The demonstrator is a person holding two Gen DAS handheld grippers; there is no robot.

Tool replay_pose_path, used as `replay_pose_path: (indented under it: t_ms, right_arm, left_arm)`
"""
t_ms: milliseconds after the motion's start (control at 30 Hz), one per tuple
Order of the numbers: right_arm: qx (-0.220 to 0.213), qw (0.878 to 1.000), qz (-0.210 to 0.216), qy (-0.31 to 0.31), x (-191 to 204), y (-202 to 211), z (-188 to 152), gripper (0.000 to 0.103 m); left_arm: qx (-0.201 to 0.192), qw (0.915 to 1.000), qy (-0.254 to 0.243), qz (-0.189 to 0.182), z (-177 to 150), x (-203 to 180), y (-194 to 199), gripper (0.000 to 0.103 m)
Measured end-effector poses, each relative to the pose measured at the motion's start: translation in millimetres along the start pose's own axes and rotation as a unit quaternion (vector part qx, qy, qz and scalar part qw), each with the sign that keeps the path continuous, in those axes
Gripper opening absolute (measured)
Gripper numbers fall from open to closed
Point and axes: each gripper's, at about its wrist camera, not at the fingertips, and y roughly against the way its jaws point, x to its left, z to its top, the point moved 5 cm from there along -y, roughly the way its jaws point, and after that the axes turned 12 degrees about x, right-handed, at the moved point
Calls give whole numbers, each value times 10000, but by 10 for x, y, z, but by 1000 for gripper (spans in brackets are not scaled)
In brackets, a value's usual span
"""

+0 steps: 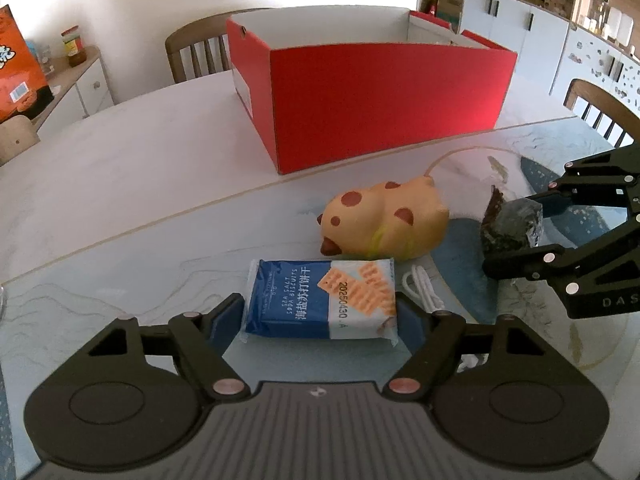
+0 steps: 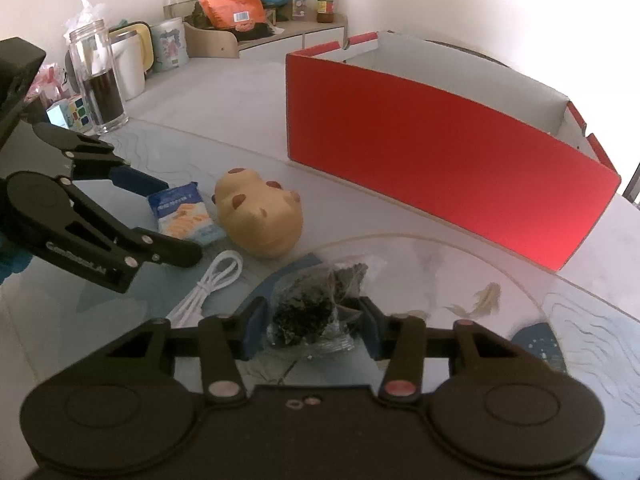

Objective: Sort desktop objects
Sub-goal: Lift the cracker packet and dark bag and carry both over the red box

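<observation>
- My left gripper (image 1: pixel 322 316) reaches over the patterned glass table (image 1: pixel 120 300). Its two blue-padded fingers (image 1: pixel 224 320) sit against the short ends of a blue and white biscuit packet (image 1: pixel 322 303), pinching it between them.
- The biscuit packet lies flat on the table, on the near side of the red box (image 1: pixel 380 100) and well apart from it.
- My right gripper (image 2: pixel 310 326) has its fingers (image 2: pixel 253 330) closed in on a clear bag of dark dried food (image 2: pixel 316 308), one pad on each side of the bag.
- From the left wrist view, that bag sits to the right of the biscuit packet, held off to the side by the right gripper (image 1: pixel 520 236).
- A yellow plush toy (image 1: pixel 386 222) with brown spots lies on its side between the biscuit packet and the red box, just beside the packet's far edge.
- A coiled white cable (image 2: pixel 214 284) lies on the table close to the right-hand end of the biscuit packet, between the packet and the bag.
- The red box is open at the top, white inside, and stands on the paler table surface beyond the glass.
- Far from the red box, at the table's left edge in the right wrist view, stands a clear glass bottle (image 2: pixel 98 80) with dark contents.
</observation>
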Motion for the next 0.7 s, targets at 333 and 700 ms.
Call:
replay_pose_path:
  t_ms: [333, 700]
  right_arm:
    - [-57, 9999, -54, 86, -57, 174, 19, 43]
    - [-224, 9997, -44, 99, -118, 393, 93, 41]
  left_arm:
    - [-77, 9998, 159, -33, -7, -4, 198, 78]
    - [-155, 9995, 280, -9, 22, -53, 433, 78]
